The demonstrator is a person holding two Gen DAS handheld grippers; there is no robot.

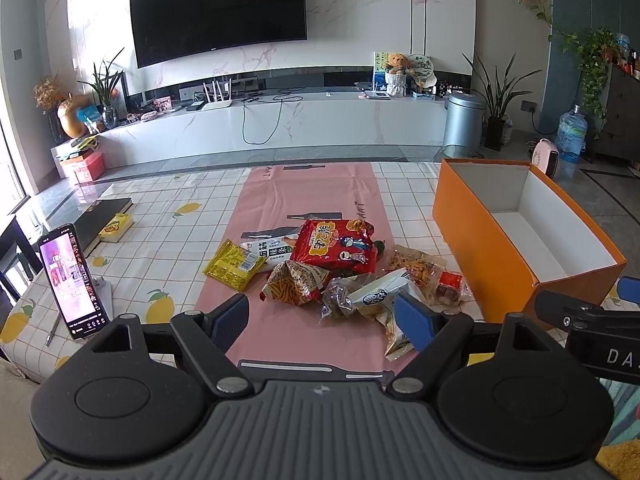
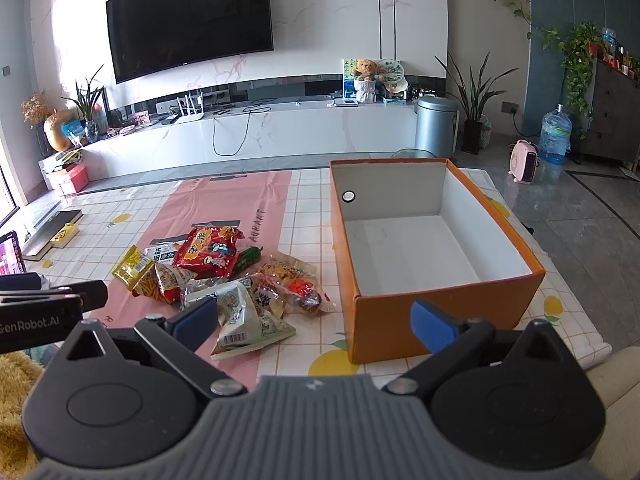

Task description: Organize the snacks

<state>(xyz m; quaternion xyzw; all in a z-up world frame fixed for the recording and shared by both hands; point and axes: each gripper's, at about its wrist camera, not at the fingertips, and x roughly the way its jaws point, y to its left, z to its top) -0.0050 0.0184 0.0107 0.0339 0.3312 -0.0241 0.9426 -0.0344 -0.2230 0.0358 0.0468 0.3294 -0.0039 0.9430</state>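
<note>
A pile of snack packets lies on a pink mat (image 1: 312,184): a big red bag (image 1: 336,244), a yellow packet (image 1: 232,264), a white packet (image 1: 380,296) and several clear ones. The pile also shows in the right wrist view, with the red bag (image 2: 212,254) and white packet (image 2: 244,316). An open orange box (image 1: 500,256) with a white, empty inside stands right of the pile (image 2: 400,320). My left gripper (image 1: 324,320) is open and empty, just short of the pile. My right gripper (image 2: 316,320) is open and empty, before the box's near left corner.
A phone (image 1: 74,280) stands propped at the table's left, with a pen beside it. A black book (image 1: 106,216) and a yellow pack (image 1: 116,227) lie at the far left. The table has a checked lemon cloth (image 1: 168,240). Beyond it is a TV cabinet (image 1: 280,120).
</note>
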